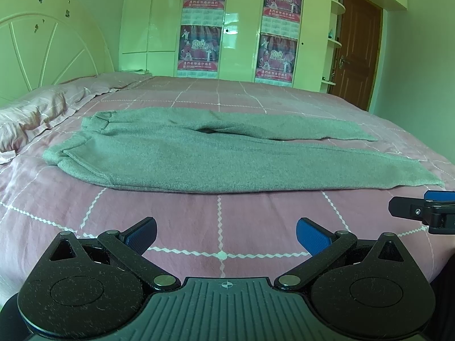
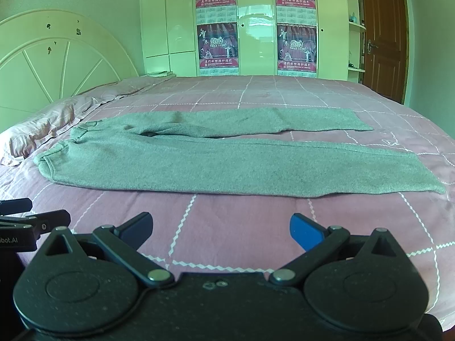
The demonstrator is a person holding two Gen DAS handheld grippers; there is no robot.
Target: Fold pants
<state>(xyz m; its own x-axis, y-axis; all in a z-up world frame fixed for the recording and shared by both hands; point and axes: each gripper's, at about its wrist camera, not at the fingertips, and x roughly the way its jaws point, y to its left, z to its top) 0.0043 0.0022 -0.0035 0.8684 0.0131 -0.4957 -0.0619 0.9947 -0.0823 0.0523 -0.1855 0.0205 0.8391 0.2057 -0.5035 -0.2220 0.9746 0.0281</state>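
Grey pants (image 1: 199,153) lie spread flat on the pink bed, waistband at the left, both legs running to the right and slightly apart; they also show in the right wrist view (image 2: 216,159). My left gripper (image 1: 226,231) is open and empty, above the bedspread short of the near leg's edge. My right gripper (image 2: 220,227) is open and empty, likewise short of the near leg. The right gripper's tip shows at the right edge of the left wrist view (image 1: 421,210); the left gripper shows at the left edge of the right wrist view (image 2: 34,221).
The pink checked bedspread (image 1: 221,227) covers the bed. Pink pillows (image 1: 31,116) lie at the left by a cream headboard (image 1: 42,45). A wardrobe with posters (image 1: 227,22) and a brown door (image 1: 355,48) stand beyond the bed.
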